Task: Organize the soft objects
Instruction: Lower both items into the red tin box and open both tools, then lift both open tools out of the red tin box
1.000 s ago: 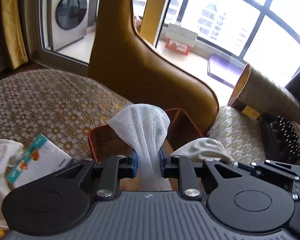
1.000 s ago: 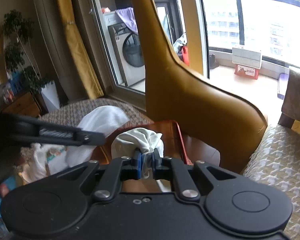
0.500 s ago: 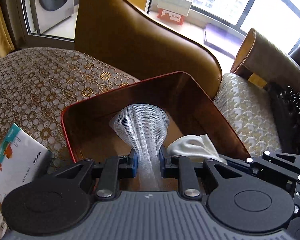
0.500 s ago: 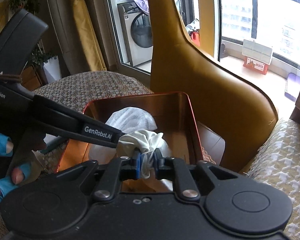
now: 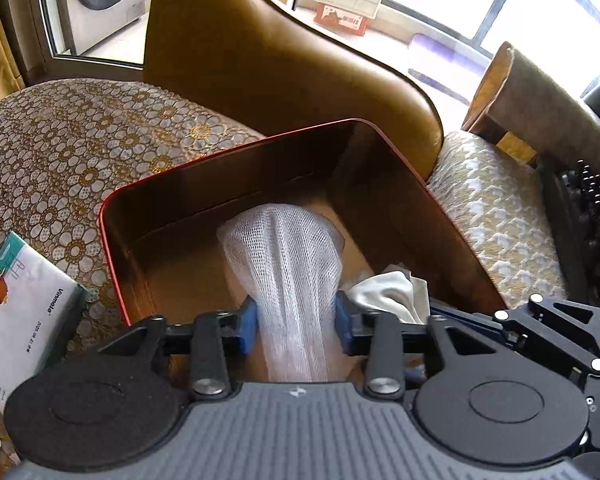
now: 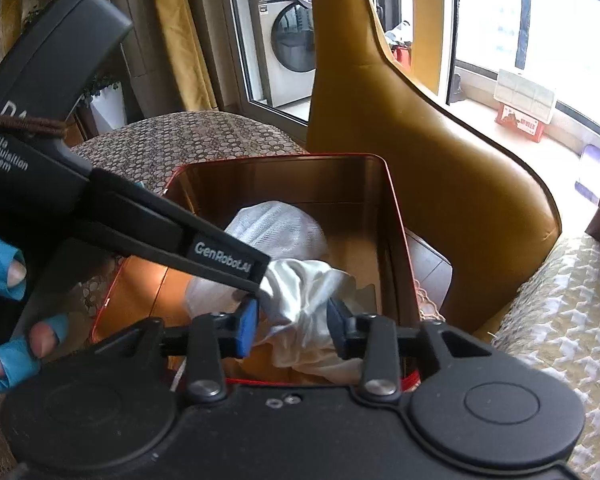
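Red-rimmed tin box (image 5: 112,248) on the table holds a white mesh cloth (image 5: 288,256), the left gripper (image 5: 296,320) clamped on it; the right gripper's (image 6: 292,320) jaws stand apart around a shiny white cloth (image 6: 304,292) over the box

The worktop (image 5: 80,152) wears a cloth of gold and white flower rings. A red-rimmed tin (image 5: 112,248) stands on it, open side up, close to the edge where a tan chair back (image 5: 260,60) rises. Left of the tin, just beside its corner, a white tissue pack (image 5: 24,312) lies on the cloth. In the right wrist view the tin (image 6: 396,248) sits before the same chair (image 6: 440,180).
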Available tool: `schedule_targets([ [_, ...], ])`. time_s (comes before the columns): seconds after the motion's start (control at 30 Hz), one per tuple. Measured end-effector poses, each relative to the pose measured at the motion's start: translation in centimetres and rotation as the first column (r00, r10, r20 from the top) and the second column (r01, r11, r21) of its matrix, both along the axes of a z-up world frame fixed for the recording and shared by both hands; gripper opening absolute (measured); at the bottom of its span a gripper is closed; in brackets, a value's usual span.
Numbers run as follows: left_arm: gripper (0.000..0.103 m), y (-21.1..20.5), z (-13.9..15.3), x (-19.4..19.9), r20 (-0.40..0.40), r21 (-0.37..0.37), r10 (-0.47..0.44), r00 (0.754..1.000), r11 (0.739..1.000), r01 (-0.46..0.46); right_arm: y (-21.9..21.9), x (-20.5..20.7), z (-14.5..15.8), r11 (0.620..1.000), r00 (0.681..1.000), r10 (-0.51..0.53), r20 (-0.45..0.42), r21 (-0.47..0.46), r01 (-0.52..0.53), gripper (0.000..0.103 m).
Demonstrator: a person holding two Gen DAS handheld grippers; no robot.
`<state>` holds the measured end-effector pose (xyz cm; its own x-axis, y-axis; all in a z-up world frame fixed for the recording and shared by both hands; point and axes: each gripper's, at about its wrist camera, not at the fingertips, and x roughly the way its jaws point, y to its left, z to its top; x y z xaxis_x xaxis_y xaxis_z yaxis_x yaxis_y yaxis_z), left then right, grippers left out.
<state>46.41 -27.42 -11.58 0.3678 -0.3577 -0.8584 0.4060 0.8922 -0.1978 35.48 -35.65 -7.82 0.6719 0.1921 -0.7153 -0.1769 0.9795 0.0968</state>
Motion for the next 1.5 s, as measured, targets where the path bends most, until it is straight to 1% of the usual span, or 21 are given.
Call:
schedule_targets([
  [0.07, 0.055, -0.2, 0.4, -0.3, 0.009, -0.006, -0.004, 1.0, 1.0, 0.004, 0.0, -0.1, 0.1, 1.0, 1.0, -0.001, 0.003, -0.005, 0.001, 0.041],
  [0.1, 0.057, -0.3, 0.6, -0.4, 0.018, -0.002, -0.002, 1.0, 1.0, 0.002, 0.0, -0.2, 0.2, 1.0, 1.0, -0.001, 0.006, -0.005, 0.001, 0.042],
  [0.23, 0.059, 0.0, 1.5, -1.0, 0.037, -0.007, 0.005, 0.999, 1.0, -0.005, -0.1, -0.7, 0.5, 1.0, 1.0, -0.003, 0.015, -0.007, 0.003, 0.045],
  [0.3, 0.063, 0.3, 2.1, -1.3, 0.048, -0.011, 0.011, 0.999, 1.0, -0.011, -0.1, -0.9, 0.6, 1.0, 1.0, -0.004, 0.021, -0.006, 0.004, 0.049],
  [0.33, 0.068, 0.5, 2.4, -1.6, 0.057, -0.011, 0.018, 0.998, 1.0, -0.017, -0.1, -1.1, 0.8, 1.0, 1.0, -0.004, 0.025, -0.01, 0.005, 0.051],
  [0.37, 0.069, 0.8, 2.9, -2.0, 0.069, -0.016, 0.025, 0.997, 1.0, -0.024, -0.1, -1.3, 1.0, 1.0, 1.0, -0.002, 0.03, -0.011, 0.003, 0.053],
  [0.4, 0.069, 1.0, 3.3, -2.2, 0.077, -0.023, 0.027, 0.997, 0.999, -0.026, -0.1, -1.5, 1.3, 1.0, 0.999, -0.003, 0.035, -0.011, 0.003, 0.055],
  [0.5, 0.069, 2.0, 4.7, -3.2, 0.095, -0.045, 0.041, 0.995, 0.998, -0.037, -0.1, -2.2, 1.9, 1.0, 0.999, -0.006, 0.05, -0.003, 0.006, 0.058],
  [0.6, 0.069, 2.7, 6.1, -4.4, 0.118, -0.045, 0.04, 0.992, 0.998, -0.035, 0.1, -3.2, 2.8, 1.0, 0.998, -0.005, 0.068, -0.005, 0.005, 0.06],
  [0.87, 0.069, 5.3, 9.9, -8.7, 0.179, -0.062, 0.037, 0.983, 0.998, -0.026, 1.2, -6.1, 5.6, 1.0, 0.993, 0.003, 0.115, 0.01, -0.005, 0.063],
  [0.93, 0.069, 5.9, 10.9, -9.7, 0.196, -0.062, 0.04, 0.98, 0.998, -0.029, 1.7, -6.9, 6.2, 1.0, 0.992, 0.005, 0.127, 0.014, -0.007, 0.063],
  [1.0, 0.069, 6.6, 11.8, -10.8, 0.213, -0.064, 0.041, 0.976, 0.998, -0.028, 2.1, -7.7, 6.9, 1.0, 0.99, 0.007, 0.138, 0.016, -0.009, 0.066],
  [1.1, 0.069, 7.8, 13.1, -12.5, 0.237, -0.07, 0.048, 0.97, 0.997, -0.032, 2.8, -8.7, 7.7, 1.0, 0.988, 0.016, 0.154, 0.017, -0.019, 0.066],
  [1.23, 0.069, 9.5, 14.2, -14.6, 0.259, -0.078, 0.061, 0.964, 0.996, -0.042, 3.6, -10.2, 8.6, 0.999, 0.984, 0.028, 0.174, 0.03, -0.033, 0.067],
  [1.43, 0.069, 12.9, 15.7, -18.0, 0.286, -0.093, 0.073, 0.955, 0.994, -0.049, 5.2, -12.0, 9.9, 0.997, 0.979, 0.045, 0.201, 0.054, -0.057, 0.072],
  [1.5, 0.069, 14.1, 16.2, -19.1, 0.301, -0.097, 0.08, 0.95, 0.994, -0.053, 5.7, -12.6, 10.3, 0.996, 0.976, 0.051, 0.212, 0.059, -0.065, 0.076],
])
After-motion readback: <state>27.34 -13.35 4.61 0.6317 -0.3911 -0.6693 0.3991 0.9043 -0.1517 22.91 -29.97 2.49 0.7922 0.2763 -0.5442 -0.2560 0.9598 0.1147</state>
